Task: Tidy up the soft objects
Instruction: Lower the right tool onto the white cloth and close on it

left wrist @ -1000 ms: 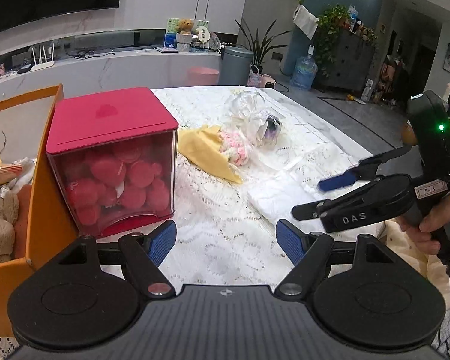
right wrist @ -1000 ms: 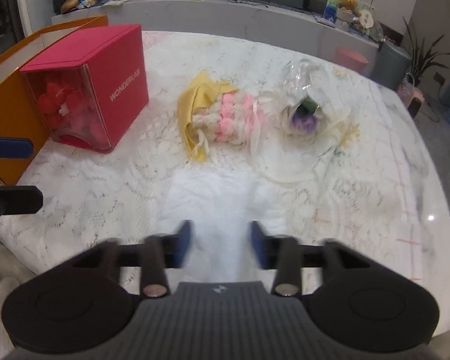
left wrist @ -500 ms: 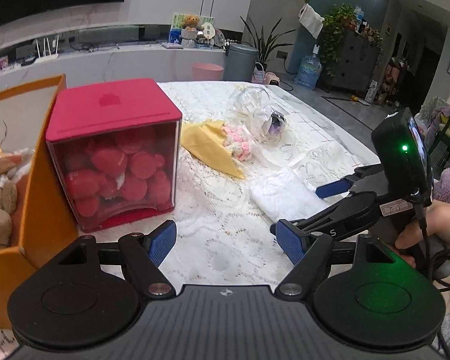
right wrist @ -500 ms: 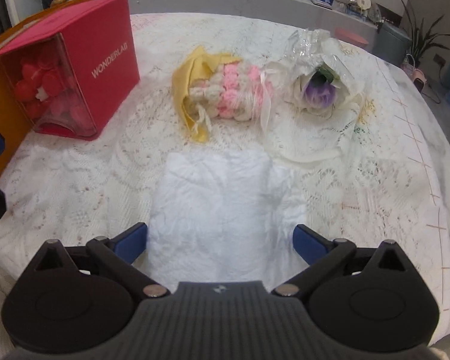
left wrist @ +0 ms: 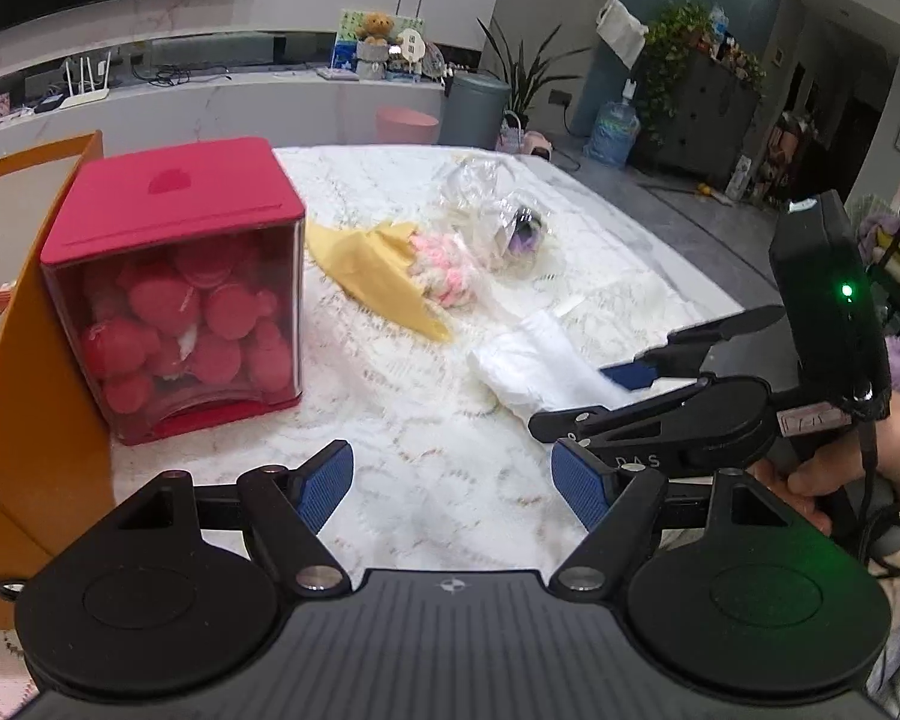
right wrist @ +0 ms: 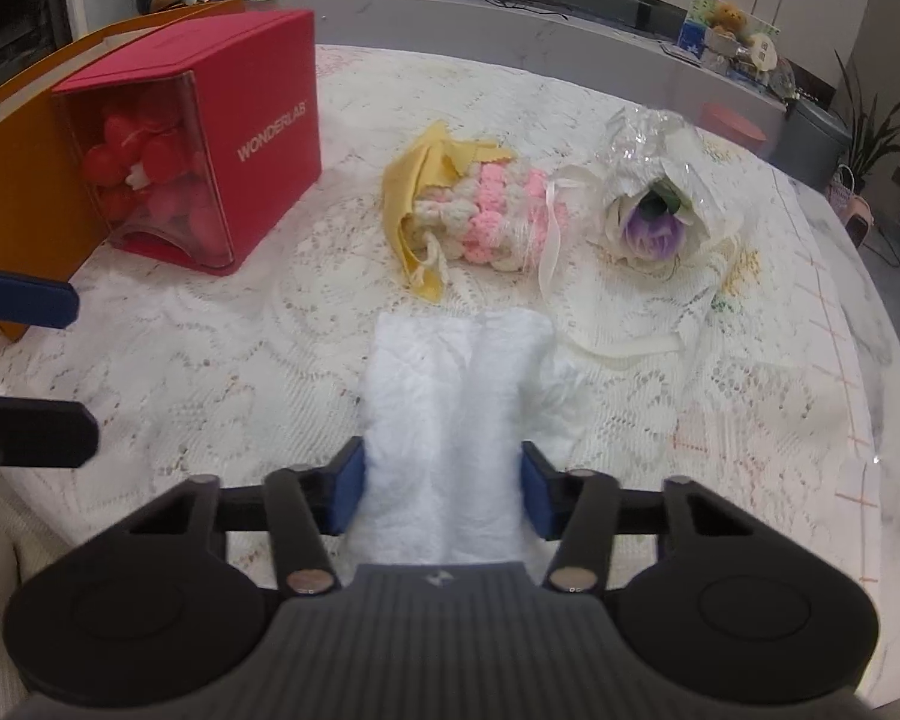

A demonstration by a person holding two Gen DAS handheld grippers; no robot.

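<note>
closing from spread, right gripper (right wrist: 442, 489) jaws now squeeze the white cloth (right wrist: 450, 414); left gripper (left wrist: 453, 483) stays spread, empty.

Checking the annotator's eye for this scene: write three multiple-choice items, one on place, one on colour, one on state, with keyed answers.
1. The white fluffy folded cloth lies
A. between the right gripper fingers
B. inside the orange box
C. on the red cube

2. The square clear-fronted container is
A. blue
B. red
C. green

3. The left gripper is
A. gripping cloth
B. open, empty
C. holding flowers

Answers: A, the closing blue pads flank the cloth; B, its lid and sides are red; B, only lace tablecloth shows between its pads.
</note>
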